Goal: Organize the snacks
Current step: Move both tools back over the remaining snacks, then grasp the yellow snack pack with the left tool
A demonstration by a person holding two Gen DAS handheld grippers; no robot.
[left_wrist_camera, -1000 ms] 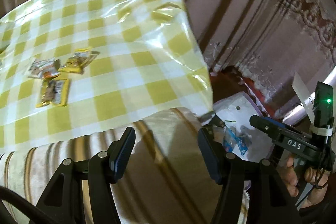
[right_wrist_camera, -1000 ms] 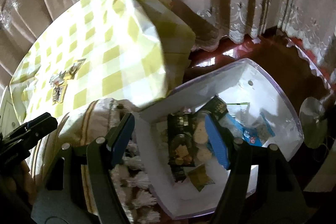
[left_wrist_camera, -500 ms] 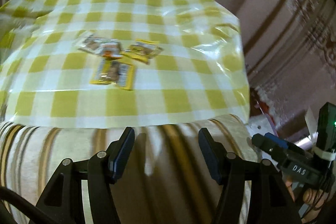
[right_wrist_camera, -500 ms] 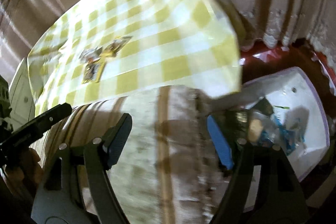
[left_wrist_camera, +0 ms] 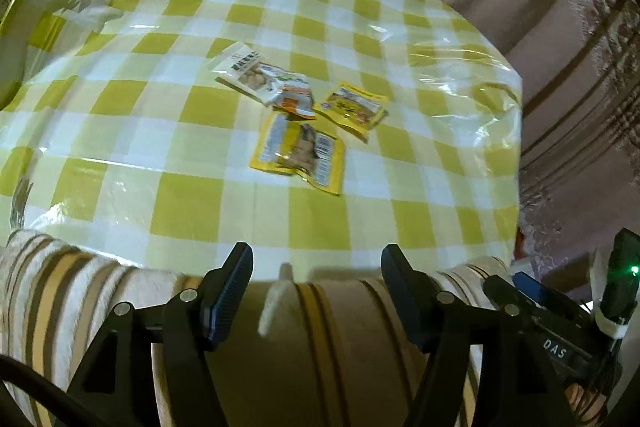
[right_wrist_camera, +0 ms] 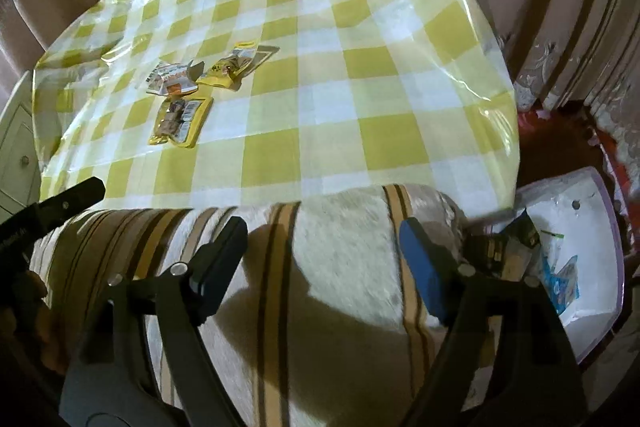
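Snack packets sit in a loose cluster near the middle of my table [left_wrist_camera: 168, 131], on its yellow-and-white checked cloth: a white packet [left_wrist_camera: 256, 77] at the far side, a small yellow packet [left_wrist_camera: 354, 105] just beside it, and a larger yellow packet [left_wrist_camera: 300, 151] nearest me, its far edge touching the white one. From the right wrist camera I see the same three, white packet [right_wrist_camera: 170, 79], small yellow packet [right_wrist_camera: 232, 67] and larger yellow packet [right_wrist_camera: 180, 121], well off to the left. More snacks lie in a white bin [right_wrist_camera: 592, 211] on the floor, low at the right of that view, beside the table's corner.

My left gripper [left_wrist_camera: 316, 291] hangs over the striped cloth at the near table edge; its jaws have just been opening and stand apart with nothing between them. My right gripper [right_wrist_camera: 324, 259] is the same: jaws just widened, apart, empty, over the striped cloth [right_wrist_camera: 340, 267].
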